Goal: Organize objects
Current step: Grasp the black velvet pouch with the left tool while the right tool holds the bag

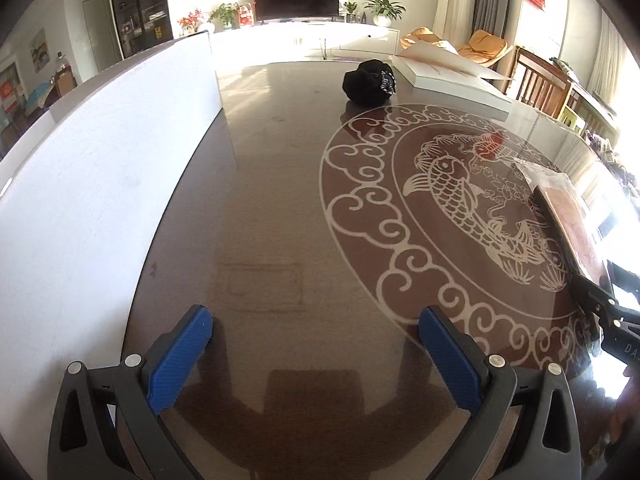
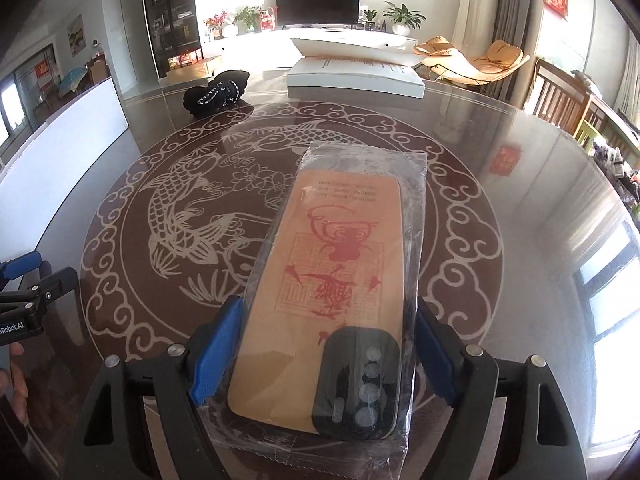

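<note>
The right gripper (image 2: 328,356) had its jaws closed on the long sides of a phone case (image 2: 332,280) sealed in a clear wrapper, the blue pads pressing the wrapper near its camera end, so the case looked held rather than merely straddled; whether its far end rested on the tabletop (image 2: 520,152) could not be told. The left gripper (image 1: 316,356) hovered over bare tabletop at the near left, jaws wide apart with nothing between them. An open white box (image 2: 356,74) sat at the far edge, a black pouch (image 2: 218,92) to its left, both well apart from the case. The step in hand looked like carrying the case to its place. Judging by the layout, the next move called for bringing it toward the box at the far side, keeping the slippery wrapper from sliding out of the pads
</note>
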Motion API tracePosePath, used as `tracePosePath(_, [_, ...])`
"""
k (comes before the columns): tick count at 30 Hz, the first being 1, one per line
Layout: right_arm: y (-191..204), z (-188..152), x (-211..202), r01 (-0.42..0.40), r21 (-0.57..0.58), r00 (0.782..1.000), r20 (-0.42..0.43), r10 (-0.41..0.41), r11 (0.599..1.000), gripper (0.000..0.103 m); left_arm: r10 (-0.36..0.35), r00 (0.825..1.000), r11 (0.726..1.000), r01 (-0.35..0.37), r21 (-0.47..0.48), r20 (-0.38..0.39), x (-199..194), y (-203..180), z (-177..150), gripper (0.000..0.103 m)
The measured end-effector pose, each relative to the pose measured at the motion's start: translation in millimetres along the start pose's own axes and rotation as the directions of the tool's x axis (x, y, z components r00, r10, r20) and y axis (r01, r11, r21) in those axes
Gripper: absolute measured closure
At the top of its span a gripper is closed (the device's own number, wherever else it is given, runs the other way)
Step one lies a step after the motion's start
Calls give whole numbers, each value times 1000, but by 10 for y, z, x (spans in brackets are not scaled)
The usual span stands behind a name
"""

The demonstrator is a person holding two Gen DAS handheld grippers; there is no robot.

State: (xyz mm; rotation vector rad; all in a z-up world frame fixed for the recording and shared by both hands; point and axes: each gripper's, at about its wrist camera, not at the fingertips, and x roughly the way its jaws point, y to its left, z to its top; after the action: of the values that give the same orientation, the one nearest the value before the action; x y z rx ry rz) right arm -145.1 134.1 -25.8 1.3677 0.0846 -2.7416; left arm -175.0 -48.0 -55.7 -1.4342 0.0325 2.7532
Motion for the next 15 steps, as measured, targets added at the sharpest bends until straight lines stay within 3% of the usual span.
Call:
tracePosePath(5, [-6,8,3,0,0,1000,0,0,1000,22,-63,998,994,63,87,-1,449,-179,637,0])
tracePosePath(15, [-6,7,3,0,0,1000,0,0,1000,22,-46,999,997,46,64,4,1208,-352,1747,0])
